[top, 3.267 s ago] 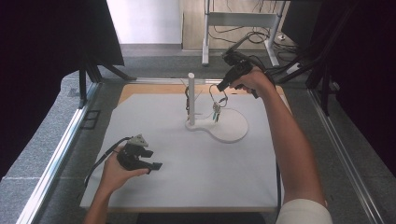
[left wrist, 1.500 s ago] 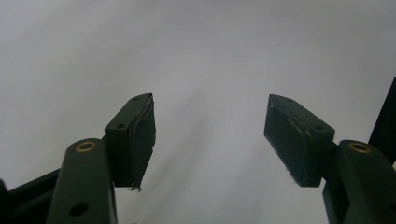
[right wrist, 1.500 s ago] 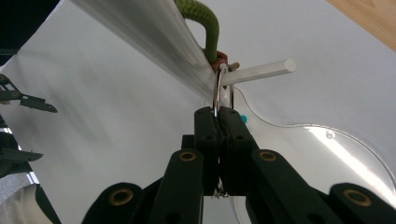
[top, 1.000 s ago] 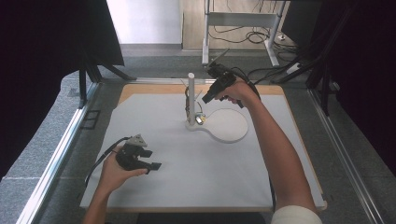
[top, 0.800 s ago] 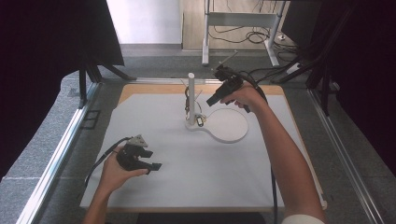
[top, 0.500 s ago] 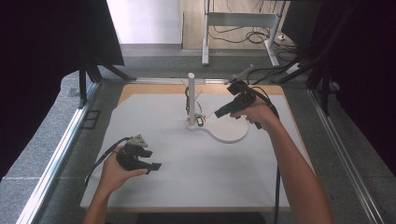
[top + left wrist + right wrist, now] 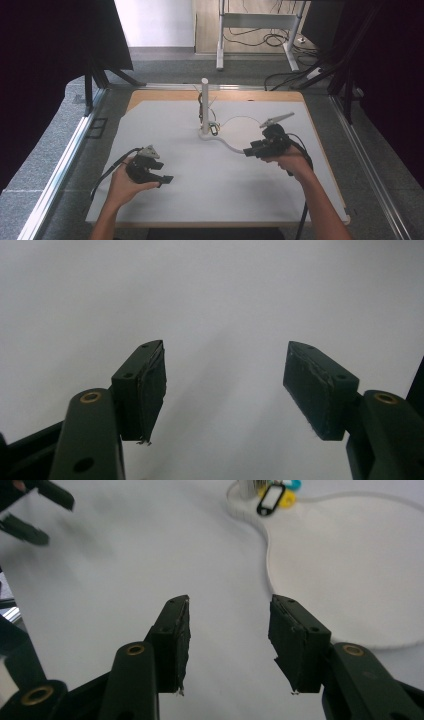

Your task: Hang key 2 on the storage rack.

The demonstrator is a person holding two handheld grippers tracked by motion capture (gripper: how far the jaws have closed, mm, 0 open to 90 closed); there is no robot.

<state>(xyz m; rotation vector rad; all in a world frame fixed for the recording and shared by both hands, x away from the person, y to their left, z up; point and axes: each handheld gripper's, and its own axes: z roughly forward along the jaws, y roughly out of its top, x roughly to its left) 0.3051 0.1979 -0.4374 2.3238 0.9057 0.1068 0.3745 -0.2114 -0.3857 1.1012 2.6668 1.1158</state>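
Observation:
A white post stands at the middle back of the table on a flat white base that widens into a disc. Small key tags lie at the post's foot; in the right gripper view I see a black tag beside a yellow one. My right gripper hovers open at the disc's near edge, and nothing is between its jaws. My left gripper rests open at the front left, over bare white table.
A white mat covers the tabletop, with a wooden strip at the back. Metal rails run along both sides. Black curtains flank the table. A desk frame and cables stand on the floor beyond.
My right gripper has drawn back from the post toward the front right, and it now stands open and empty. The left gripper has not moved.

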